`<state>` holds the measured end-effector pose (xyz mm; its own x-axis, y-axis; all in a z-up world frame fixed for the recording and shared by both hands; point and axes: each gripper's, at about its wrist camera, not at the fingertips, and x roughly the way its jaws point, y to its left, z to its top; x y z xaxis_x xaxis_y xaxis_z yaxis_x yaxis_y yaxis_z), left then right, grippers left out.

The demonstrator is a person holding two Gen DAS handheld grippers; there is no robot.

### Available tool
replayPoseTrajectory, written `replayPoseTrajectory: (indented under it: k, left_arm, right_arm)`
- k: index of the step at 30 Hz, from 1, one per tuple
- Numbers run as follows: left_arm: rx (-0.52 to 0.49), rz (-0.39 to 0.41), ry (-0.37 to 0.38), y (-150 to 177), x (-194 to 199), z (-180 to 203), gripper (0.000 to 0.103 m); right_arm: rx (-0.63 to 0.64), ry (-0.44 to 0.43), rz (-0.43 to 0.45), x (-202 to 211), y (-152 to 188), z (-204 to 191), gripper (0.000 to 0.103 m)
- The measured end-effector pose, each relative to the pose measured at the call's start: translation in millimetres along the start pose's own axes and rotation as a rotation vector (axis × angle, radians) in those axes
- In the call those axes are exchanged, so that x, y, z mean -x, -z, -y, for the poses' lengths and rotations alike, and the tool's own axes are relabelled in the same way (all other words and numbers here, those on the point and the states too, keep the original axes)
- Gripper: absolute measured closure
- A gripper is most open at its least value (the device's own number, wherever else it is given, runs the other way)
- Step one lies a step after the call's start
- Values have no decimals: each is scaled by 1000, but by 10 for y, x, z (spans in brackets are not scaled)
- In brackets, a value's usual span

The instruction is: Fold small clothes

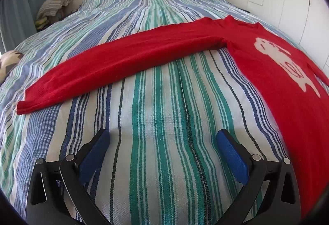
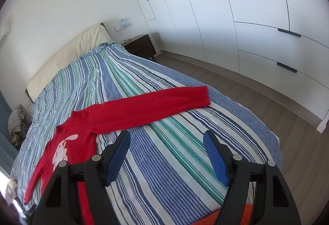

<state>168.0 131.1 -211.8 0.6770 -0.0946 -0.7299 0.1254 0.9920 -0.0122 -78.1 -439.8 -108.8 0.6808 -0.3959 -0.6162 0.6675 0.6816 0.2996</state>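
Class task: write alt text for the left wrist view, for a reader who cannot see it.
A red sweater lies flat on a striped bedspread, one sleeve stretched out to the left. The left gripper is open and empty above the bedspread near the sweater, touching nothing.

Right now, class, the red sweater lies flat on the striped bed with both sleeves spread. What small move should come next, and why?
Probably bring the left tongs forward to the cuff of the sleeve stretched across the bedspread. The tongs stand open and empty, short of the sleeve, and the red sweater lies unfolded, so folding that sleeve in seems the natural start.
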Motion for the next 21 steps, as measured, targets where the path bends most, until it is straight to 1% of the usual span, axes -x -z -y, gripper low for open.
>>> replayPoseTrajectory:
  k: [21]
  left_arm:
    - [0, 0, -2, 6, -11, -4, 0]
  right_arm:
    - [-2, -6, 12, 12, -2, 7, 30]
